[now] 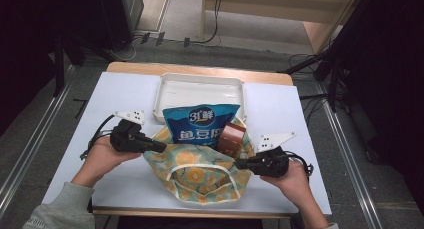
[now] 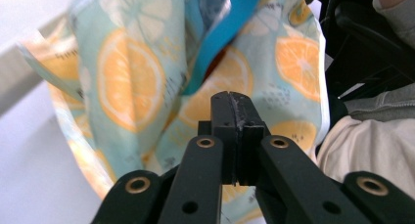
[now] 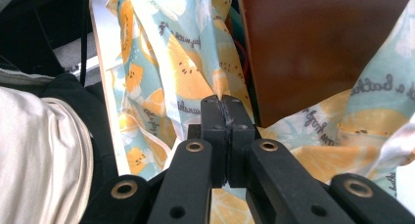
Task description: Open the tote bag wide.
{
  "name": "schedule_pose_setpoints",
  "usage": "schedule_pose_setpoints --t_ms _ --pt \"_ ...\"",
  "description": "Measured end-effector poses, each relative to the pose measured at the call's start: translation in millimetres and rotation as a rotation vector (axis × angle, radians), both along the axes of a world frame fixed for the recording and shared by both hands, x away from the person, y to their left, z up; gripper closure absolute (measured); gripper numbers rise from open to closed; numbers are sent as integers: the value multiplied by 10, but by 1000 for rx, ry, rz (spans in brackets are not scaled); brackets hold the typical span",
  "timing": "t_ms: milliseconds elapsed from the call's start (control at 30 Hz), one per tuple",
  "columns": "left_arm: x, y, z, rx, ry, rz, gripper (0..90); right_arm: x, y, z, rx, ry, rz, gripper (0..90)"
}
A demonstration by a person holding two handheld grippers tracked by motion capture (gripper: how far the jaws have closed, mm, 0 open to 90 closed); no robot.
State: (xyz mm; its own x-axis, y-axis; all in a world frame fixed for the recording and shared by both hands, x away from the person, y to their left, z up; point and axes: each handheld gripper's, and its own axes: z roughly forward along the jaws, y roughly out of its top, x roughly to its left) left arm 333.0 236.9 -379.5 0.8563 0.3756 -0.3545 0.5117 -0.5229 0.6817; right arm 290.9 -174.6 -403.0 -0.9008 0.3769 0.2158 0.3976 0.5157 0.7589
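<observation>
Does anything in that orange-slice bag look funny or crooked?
Yes. The blue snack packet pokes high out of the lemon-and-orange print cloth bag, and the brown box beside it leans sideways. The left gripper and right gripper pinch the bag's edges.

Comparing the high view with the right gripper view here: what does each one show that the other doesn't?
The high view alone shows the white tray, the blue snack bag standing in the orange-print bag, and the left gripper at that bag's left edge. The right gripper view alone shows its jaws pressed together at a fold of the print cloth. Both show the orange-print bag, the brown box inside it, and the right gripper.
</observation>
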Motion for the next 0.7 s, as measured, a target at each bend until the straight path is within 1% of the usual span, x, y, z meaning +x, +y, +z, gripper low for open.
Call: schedule_pose_setpoints --t_ms 67,133,167,233,300,367,400,433,500,533,633,667,700 --pt "19 -33 1 12 -7 -8 839 3 1 1 -1 1 2 900" --pt "38 -71 -8 5 1 -22 738 6 3 -1 -2 1 2 900" --pt "46 -92 -15 8 -4 -20 676 7 3 -2 -3 0 2 900" --pt "65 -124 -30 11 16 -31 577 8 3 -4 -4 0 3 900" --pt "82 -143 -51 16 19 -38 482 7 2 -4 -5 1 3 900" --pt "92 -155 -74 14 33 -48 406 4 3 -6 -7 -1 5 900" --pt "93 -161 -81 19 22 -49 380 5 4 -7 -8 -1 6 900" --pt "98 -166 -90 21 17 -57 373 6 6 -7 -8 -3 6 900" --pt "97 -188 -111 32 32 -57 372 8 13 -11 -9 -4 10 900" --pt "100 -196 -127 38 32 -65 382 8 16 -11 -10 -5 11 900" --pt "91 -216 -177 60 28 -79 455 4 21 -10 -10 -9 13 900" --pt "86 -220 -184 72 23 -78 491 3 21 -10 -10 -10 14 900" --pt "82 -225 -193 77 24 -80 554 3 21 -10 -9 -10 14 900"
